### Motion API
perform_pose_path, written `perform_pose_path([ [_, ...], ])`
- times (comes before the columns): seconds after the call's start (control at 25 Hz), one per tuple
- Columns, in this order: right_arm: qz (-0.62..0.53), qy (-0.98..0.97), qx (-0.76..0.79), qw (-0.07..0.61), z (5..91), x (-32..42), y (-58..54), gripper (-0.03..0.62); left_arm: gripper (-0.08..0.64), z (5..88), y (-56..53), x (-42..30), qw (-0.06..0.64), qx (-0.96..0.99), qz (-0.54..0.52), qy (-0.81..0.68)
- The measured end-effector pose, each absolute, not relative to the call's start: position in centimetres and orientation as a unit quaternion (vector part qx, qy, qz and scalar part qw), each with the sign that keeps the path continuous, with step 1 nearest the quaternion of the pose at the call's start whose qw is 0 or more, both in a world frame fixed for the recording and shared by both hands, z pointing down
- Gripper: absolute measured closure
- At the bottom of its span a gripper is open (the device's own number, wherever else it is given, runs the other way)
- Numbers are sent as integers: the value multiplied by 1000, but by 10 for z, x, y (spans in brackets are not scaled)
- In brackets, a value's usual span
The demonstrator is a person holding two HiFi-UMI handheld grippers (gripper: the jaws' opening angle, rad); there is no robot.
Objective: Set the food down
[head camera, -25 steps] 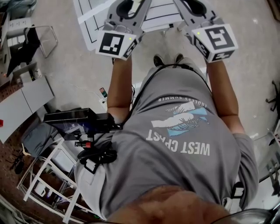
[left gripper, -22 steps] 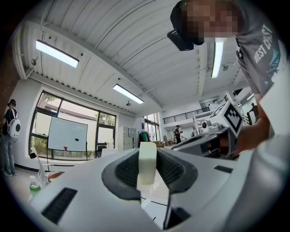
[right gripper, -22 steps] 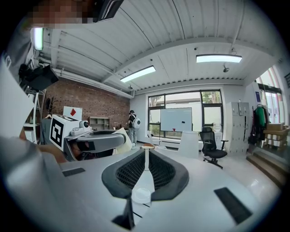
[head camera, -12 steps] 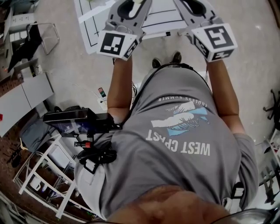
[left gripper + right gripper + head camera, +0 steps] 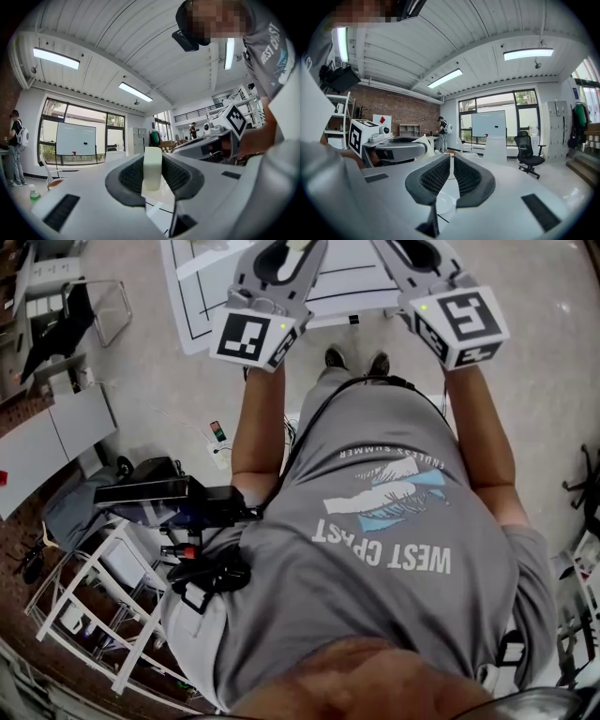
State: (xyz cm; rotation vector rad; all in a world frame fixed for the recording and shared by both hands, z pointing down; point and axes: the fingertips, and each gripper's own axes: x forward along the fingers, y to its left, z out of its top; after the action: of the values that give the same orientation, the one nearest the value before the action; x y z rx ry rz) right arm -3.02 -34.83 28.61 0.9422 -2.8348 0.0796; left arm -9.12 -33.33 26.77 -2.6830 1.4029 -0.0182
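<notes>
- The food [image 5: 152, 161], a pale cream block (what kind I cannot tell), stands upright at the centre of the left gripper view. It is pinched between the dark ribbed pads [image 5: 133, 177] of the left gripper [image 5: 153, 176].
- A strip of the white table [image 5: 161, 208] with a black line on it shows through the gap below the block.
- The right gripper [image 5: 451, 171] has its jaws drawn together to a thin slit, with nothing between them.
- In the head view the jaw tips of both grippers are cut off by the upper edge. Only a sliver of the block shows there, at top centre.
- The two marker cubes [image 5: 251, 337] [image 5: 464, 326] show whole. The person's grey shirt [image 5: 394, 521] fills the middle of the frame and hides the floor under it.
- At the lower left of the left gripper view sits a small round dish [image 5: 55, 183], brownish inside, its contents too small to name. Just beside it is a bottle [image 5: 33, 193] with green on it.
- Under the right gripper's jaws a white round shape [image 5: 440, 204] lies on the table; I cannot tell whether it is a plate.
</notes>
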Motion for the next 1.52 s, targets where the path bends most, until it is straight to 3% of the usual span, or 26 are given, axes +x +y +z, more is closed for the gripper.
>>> perform_pose_path([
  [0.72,33,-922,375,93,292,-67,-370,583,456,269,-367,-130,47,-912,12,407],
  [1.52,54,-928,355,100,314,-34,-412,583,456,293,-405,-92,22,-907,-11,421],
])
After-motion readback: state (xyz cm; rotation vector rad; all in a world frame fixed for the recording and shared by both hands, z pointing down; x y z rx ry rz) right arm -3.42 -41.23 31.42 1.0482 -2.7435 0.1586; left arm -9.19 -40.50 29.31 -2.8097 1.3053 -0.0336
